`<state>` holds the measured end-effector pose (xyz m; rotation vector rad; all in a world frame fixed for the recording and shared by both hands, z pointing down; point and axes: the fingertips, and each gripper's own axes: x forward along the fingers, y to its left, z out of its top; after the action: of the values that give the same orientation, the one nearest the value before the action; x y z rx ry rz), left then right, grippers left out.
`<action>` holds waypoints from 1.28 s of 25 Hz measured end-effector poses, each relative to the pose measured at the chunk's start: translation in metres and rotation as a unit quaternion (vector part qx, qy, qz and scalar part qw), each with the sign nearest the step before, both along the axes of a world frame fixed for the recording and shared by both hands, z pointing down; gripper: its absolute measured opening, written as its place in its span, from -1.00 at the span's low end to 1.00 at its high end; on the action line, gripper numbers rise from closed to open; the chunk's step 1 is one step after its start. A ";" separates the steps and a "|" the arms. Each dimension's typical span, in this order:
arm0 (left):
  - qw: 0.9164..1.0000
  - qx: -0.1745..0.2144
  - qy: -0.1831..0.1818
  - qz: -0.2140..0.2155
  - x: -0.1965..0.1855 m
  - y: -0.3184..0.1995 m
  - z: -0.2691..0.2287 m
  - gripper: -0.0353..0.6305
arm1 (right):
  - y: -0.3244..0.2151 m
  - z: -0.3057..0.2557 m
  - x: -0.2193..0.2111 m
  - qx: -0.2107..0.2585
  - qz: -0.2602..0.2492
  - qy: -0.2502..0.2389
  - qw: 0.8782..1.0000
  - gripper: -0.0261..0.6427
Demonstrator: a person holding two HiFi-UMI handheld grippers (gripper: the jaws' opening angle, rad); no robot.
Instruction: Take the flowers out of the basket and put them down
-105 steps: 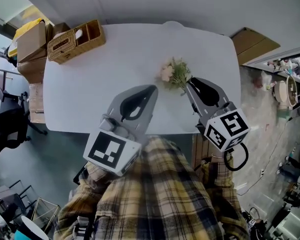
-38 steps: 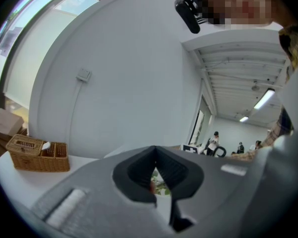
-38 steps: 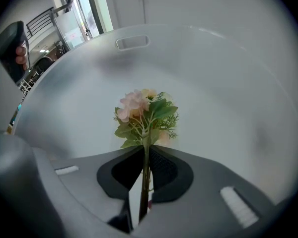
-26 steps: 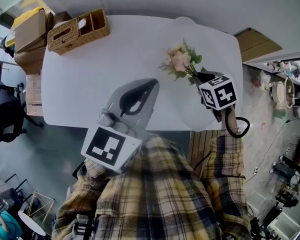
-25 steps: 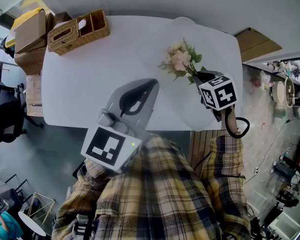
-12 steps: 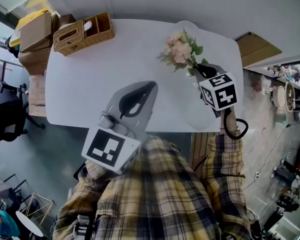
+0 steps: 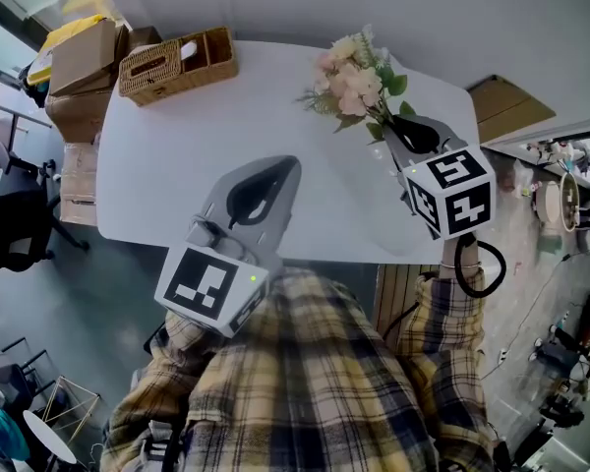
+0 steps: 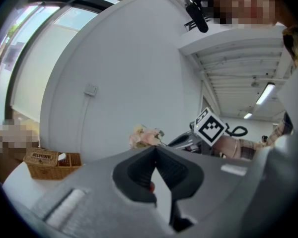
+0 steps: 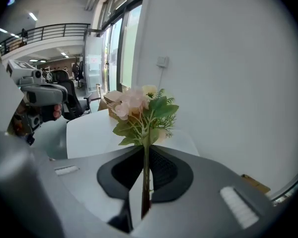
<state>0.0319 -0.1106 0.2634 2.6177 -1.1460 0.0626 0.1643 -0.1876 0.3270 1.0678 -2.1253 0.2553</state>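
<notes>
Pink and cream artificial flowers with green leaves (image 7: 352, 79) stand upright in my right gripper (image 7: 393, 126), its jaws clamped on the thin dark stem low down, so the bunch hangs in the air above the far right part of the white table (image 7: 177, 165), close to the wall. My left gripper (image 7: 290, 163) hovers over the near middle of the table with its jaw tips pressed together and nothing between them. I think the main risk is that slim stem: the bunch is top-heavy, and if I tip it quickly it could swivel or slide between the pads and drop. Laying it too close to the far or right edge could also let it roll off, and the blossoms could brush the wall. The woven wicker basket (image 7: 177, 64) sits at the far left corner, well apart from the flowers. It has a lidded section with a slot and open compartments, one holding something white (image 7: 189, 51); I see no flowers in it.
</notes>
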 end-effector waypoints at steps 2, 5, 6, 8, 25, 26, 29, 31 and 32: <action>1.000 0.003 -0.001 -0.007 -0.003 0.002 -0.002 -0.89 | 0.003 -0.015 -0.011 0.013 -0.012 -0.008 1.000 -0.82; 1.000 0.004 -0.004 -0.019 -0.014 0.005 -0.004 -0.89 | 0.004 -0.029 -0.035 0.023 -0.034 -0.019 0.999 -0.82; 1.000 0.004 -0.004 -0.024 -0.020 0.005 -0.004 -0.89 | 0.003 -0.032 -0.046 0.025 -0.042 -0.022 0.999 -0.82; 0.999 0.004 -0.005 -0.033 -0.033 0.004 -0.004 -0.89 | 0.002 -0.036 -0.069 0.028 -0.059 -0.027 0.998 -0.82; 0.990 -0.013 -0.017 -0.141 -0.094 0.006 -0.001 -0.89 | 0.006 -0.012 -0.186 -0.009 -0.167 -0.090 0.982 -0.81; 0.989 -0.014 -0.017 -0.147 -0.106 0.008 0.004 -0.89 | 0.008 -0.001 -0.199 -0.015 -0.168 -0.090 0.982 -0.81; 0.987 -0.017 -0.015 -0.161 -0.140 0.011 0.017 -0.89 | 0.014 0.034 -0.234 -0.035 -0.167 -0.092 0.981 -0.81; 0.985 -0.020 -0.014 -0.168 -0.153 0.010 0.022 -0.89 | 0.015 0.057 -0.246 -0.047 -0.164 -0.091 0.981 -0.81; 0.985 -0.022 -0.014 -0.171 -0.156 0.009 0.025 -0.89 | 0.016 0.068 -0.249 -0.053 -0.161 -0.090 0.981 -0.81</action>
<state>-0.1239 -0.1014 0.2881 2.3516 -1.5656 0.0527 -0.0849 -0.1719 0.3945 0.6464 -2.3789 0.3140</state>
